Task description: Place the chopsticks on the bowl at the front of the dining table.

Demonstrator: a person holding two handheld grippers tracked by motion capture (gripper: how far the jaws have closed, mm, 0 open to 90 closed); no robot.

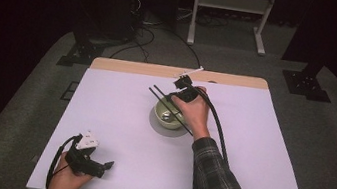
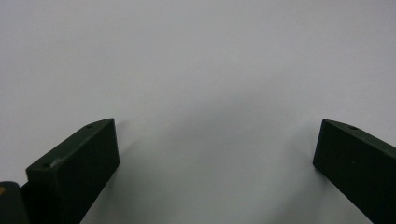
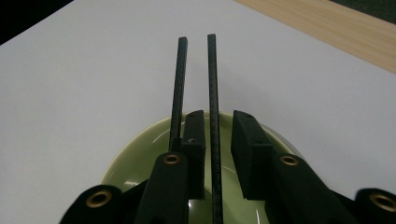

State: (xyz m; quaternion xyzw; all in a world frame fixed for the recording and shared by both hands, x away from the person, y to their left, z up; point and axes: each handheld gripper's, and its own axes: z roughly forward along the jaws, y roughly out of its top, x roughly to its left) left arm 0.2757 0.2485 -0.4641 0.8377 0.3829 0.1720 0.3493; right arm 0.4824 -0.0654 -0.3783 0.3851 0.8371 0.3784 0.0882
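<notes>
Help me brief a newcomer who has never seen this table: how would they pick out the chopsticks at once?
Start at the white table cover and find the pale green bowl near its middle, under the right gripper. Across the bowl's rim lie the chopsticks: two thin black sticks side by side, poking past the rim toward the table's far left. Nothing else there is as long and thin.

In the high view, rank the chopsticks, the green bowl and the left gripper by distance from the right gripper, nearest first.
1. Chopsticks: at the right gripper, across the bowl.
2. Green bowl: just below it, mid-table.
3. Left gripper: far off, near-left corner of the table.
</notes>
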